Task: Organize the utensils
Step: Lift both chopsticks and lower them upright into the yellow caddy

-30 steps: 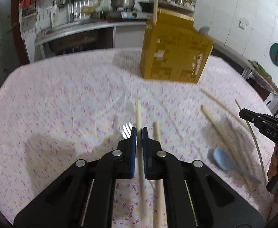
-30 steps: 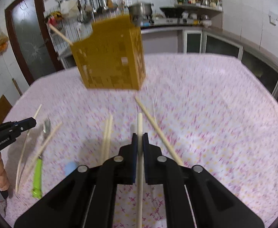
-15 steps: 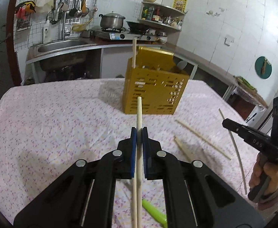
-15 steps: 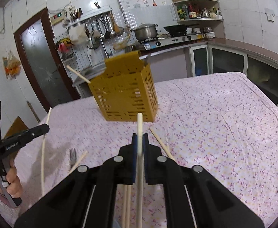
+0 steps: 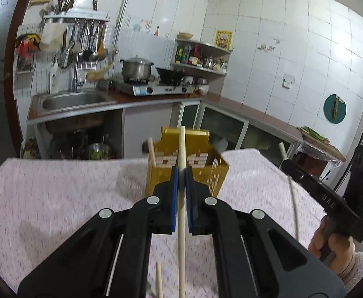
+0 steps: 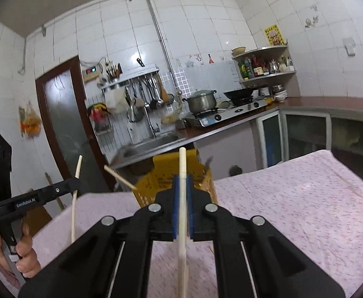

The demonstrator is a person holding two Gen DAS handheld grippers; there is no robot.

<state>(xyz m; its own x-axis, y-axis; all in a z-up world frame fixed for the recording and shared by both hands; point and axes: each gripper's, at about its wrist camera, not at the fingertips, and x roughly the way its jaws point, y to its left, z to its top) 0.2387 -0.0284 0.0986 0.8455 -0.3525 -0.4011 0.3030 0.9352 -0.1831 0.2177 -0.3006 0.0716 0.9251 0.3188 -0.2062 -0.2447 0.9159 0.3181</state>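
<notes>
At the centre of both wrist views, your black jaws hide most of the yellow utensil holder [image 5: 213,173], which stands on the pink-patterned counter [image 5: 57,198]; its lower front is cut off and its edges are blurred. Your left gripper [image 5: 180,173] is clamped tight on a wooden chopstick [image 5: 181,149] whose tip rises in front of the holder's rim. Your right gripper [image 6: 182,181] pinches another chopstick [image 6: 182,164] the same way. Seen from the right wrist, the left tool's side reads "GenRobot.AI"; from the left wrist, only "DAS" is legible on the right tool. Another stick [image 5: 151,149] leans out of the holder's left side.
</notes>
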